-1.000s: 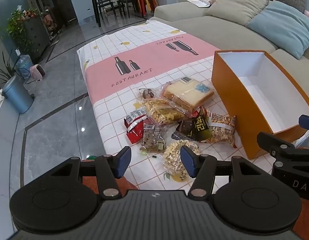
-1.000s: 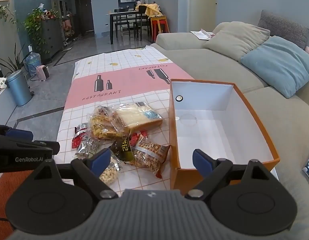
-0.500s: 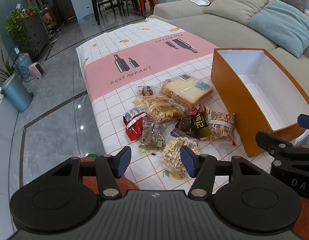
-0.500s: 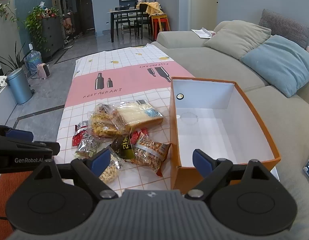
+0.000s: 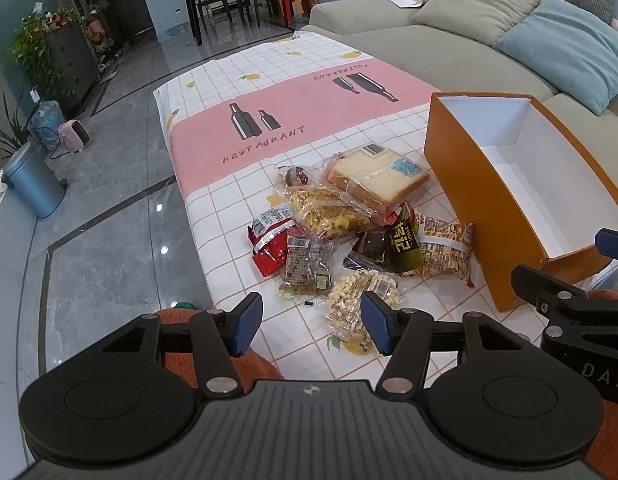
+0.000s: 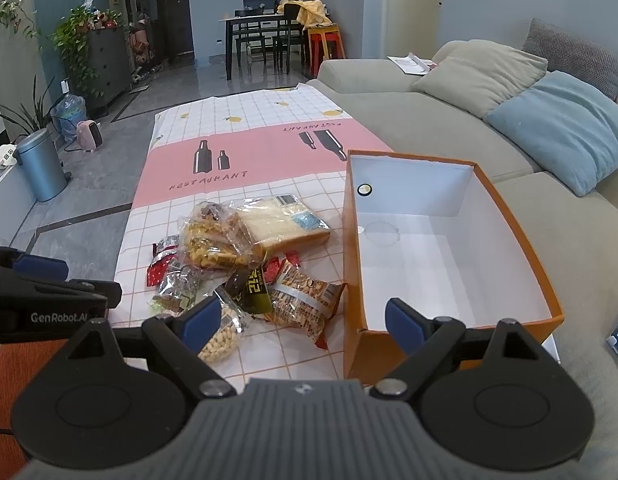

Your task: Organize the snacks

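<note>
box (image 6: 351, 264): orange, white inside | tablecloth (image 5: 309, 112): pink band, white grid

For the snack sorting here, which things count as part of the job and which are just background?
Job: snack pile, including bagged bread and peanut pack; empty orange box; open left tongs and right tongs.

Background: sofa cushions, blue bin, dining table, plants.

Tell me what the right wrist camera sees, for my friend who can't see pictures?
An open orange box with a white inside sits empty on a checked tablecloth, beside a pile of snack packets topped by bagged sliced bread. The right gripper hovers open in front, holding nothing. A grey sofa with cushions runs along the right.
</note>
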A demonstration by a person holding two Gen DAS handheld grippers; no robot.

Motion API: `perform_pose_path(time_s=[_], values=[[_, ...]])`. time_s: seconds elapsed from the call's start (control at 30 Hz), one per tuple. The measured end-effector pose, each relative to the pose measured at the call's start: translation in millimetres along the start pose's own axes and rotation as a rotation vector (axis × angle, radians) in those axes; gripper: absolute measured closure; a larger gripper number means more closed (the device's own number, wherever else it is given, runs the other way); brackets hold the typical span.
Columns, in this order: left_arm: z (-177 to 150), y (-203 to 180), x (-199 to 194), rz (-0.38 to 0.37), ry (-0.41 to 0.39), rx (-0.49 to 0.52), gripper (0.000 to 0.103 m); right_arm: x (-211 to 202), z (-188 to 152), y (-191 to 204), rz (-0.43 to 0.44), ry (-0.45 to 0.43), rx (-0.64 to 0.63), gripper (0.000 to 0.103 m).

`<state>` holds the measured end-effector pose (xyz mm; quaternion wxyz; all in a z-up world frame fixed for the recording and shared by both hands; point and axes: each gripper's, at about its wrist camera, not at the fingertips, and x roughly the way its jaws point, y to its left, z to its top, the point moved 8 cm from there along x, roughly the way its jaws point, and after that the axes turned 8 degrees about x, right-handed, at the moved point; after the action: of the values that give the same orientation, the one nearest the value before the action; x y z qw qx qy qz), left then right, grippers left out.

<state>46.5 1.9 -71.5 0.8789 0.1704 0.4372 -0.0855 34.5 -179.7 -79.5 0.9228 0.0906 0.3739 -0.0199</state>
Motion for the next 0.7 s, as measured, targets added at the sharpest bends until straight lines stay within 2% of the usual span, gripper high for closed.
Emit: perform_pose_path(time_s=[0.7], values=[[-3.0, 0.5, 2.4, -0.001, 0.01, -0.004, 0.035, 2.0, -1.6, 0.4, -0.004, 0.011, -0.004, 0.016]])
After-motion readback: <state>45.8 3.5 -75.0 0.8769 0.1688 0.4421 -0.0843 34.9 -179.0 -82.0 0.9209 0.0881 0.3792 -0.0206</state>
